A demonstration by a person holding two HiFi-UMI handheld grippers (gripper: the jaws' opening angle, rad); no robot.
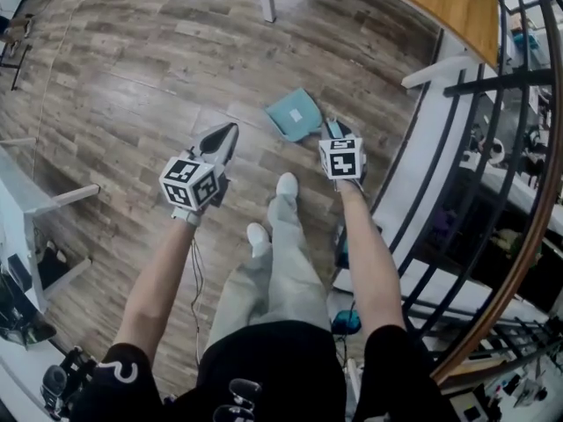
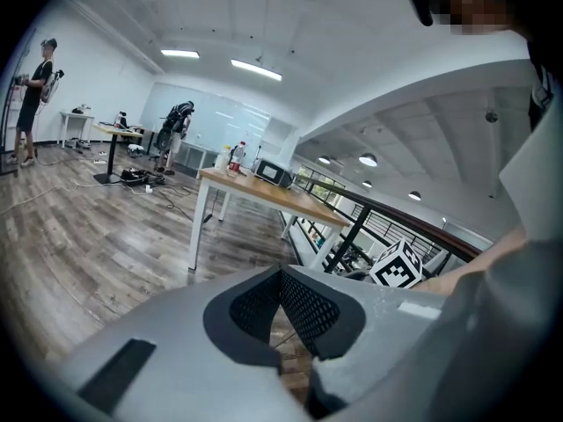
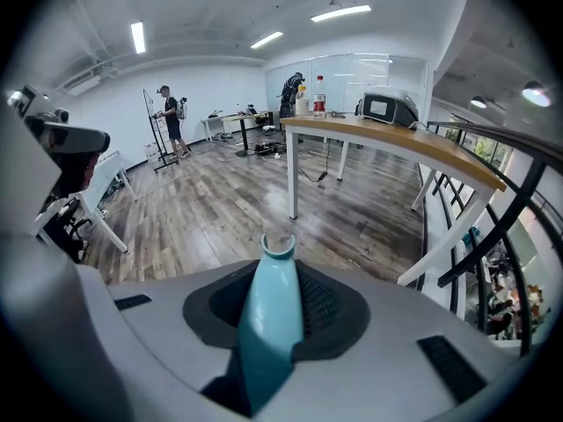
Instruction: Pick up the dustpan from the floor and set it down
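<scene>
The left gripper [image 1: 230, 130] is hovering with its jaws closed tip to tip on nothing. The right gripper [image 3: 277, 275] is clamping the teal dustpan [image 1: 295, 112] by its handle, the pan sitting low over the wood floor [image 1: 132, 77] just ahead of it.

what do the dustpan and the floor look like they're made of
The dustpan is likely moulded plastic: uniform pale teal, with a smooth, slightly glossy handle ending in a hollow rim. The floor is wood-look planks, grey-brown grain with a soft sheen; whether it is real wood, laminate or vinyl can't be told.
</scene>
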